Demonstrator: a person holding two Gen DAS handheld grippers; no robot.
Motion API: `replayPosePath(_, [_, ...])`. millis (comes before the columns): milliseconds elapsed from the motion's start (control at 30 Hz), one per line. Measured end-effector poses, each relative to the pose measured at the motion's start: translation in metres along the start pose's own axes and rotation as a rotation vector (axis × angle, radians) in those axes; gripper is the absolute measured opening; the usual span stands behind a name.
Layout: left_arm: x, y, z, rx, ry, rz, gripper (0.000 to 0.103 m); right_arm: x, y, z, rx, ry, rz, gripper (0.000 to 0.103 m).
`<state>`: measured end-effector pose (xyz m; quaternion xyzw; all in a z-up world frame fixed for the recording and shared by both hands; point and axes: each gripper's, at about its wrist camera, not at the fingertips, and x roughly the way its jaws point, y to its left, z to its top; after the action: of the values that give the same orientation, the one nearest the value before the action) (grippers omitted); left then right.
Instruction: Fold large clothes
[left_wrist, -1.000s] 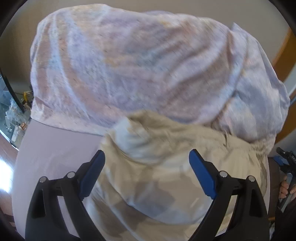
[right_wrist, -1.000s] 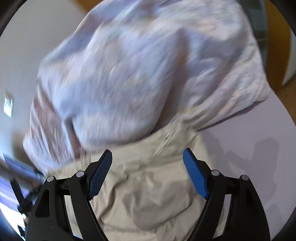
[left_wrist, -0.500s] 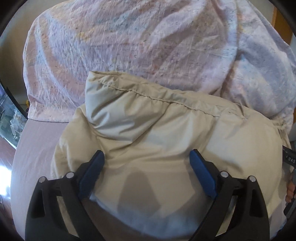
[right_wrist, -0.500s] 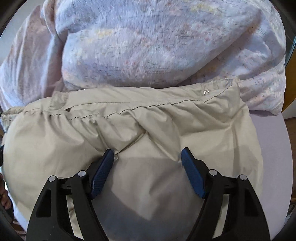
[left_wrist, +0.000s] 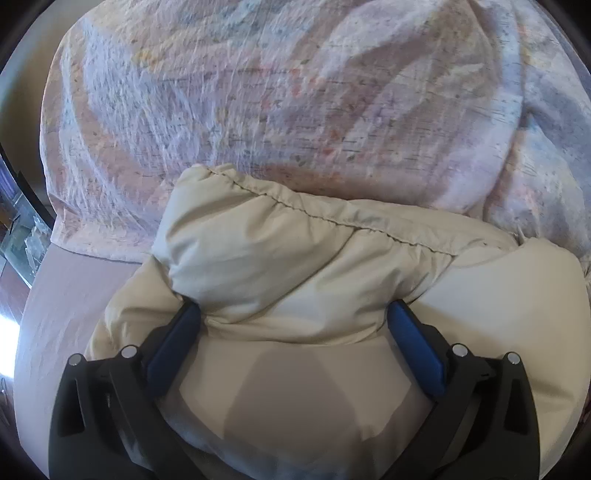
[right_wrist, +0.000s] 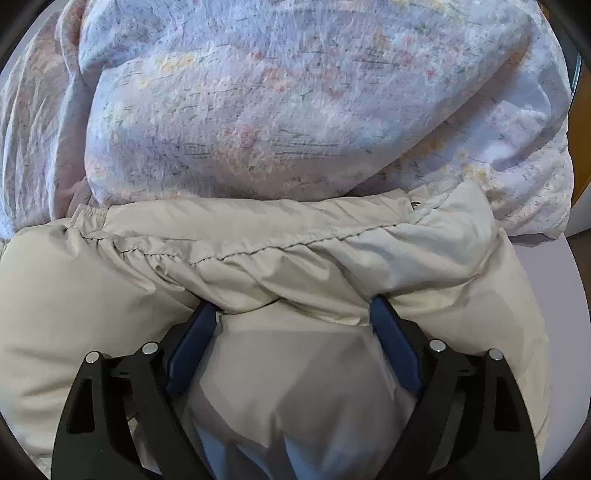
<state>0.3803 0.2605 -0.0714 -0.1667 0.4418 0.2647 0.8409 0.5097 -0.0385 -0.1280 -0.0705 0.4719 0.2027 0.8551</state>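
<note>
A puffy beige jacket (left_wrist: 314, 266) fills the lower half of both views, lying on a pale lilac sheet (left_wrist: 70, 306) and butting against a floral duvet (left_wrist: 258, 92) across the top. The left gripper (left_wrist: 293, 317) and right gripper (right_wrist: 291, 306) press down into it — jaws wide apart and just opened further, padding bulging between the blue pads (left_wrist: 173, 343), not pinched.

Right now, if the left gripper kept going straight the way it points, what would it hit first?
The beige padded jacket: the left gripper has its fingers spread, already sunk into the puffy fabric. The floral duvet lies beyond.
</note>
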Motion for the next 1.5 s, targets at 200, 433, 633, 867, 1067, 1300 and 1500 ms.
replayPosePath(200, [0.013,0.000,0.002,-0.011,-0.008,-0.009,0.101,0.004,-0.001,0.007,0.010,-0.025,-0.004,0.094])
replayPosePath(433, [0.028,0.000,-0.003,-0.017,-0.047,-0.012,0.101,0.004,0.000,0.003,0.013,-0.070,-0.011,0.097])
replayPosePath(633, [0.034,-0.003,-0.013,-0.019,-0.046,-0.010,0.101,0.008,0.004,0.002,0.020,-0.100,-0.015,0.099])
replayPosePath(867, [0.049,-0.003,-0.022,-0.030,-0.068,-0.022,0.101,0.006,0.003,-0.005,0.030,-0.116,-0.011,0.100])
replayPosePath(1067, [0.061,-0.003,-0.040,-0.034,-0.079,-0.020,0.101,0.013,0.004,0.000,0.033,-0.113,-0.007,0.101])
replayPosePath(1300, [0.062,-0.003,-0.044,-0.033,-0.080,-0.017,0.101,0.017,0.003,0.001,0.038,-0.110,0.001,0.102])
replayPosePath(1500, [0.059,-0.004,-0.043,-0.032,-0.079,-0.017,0.101,0.015,0.001,0.000,0.042,-0.113,0.004,0.102])
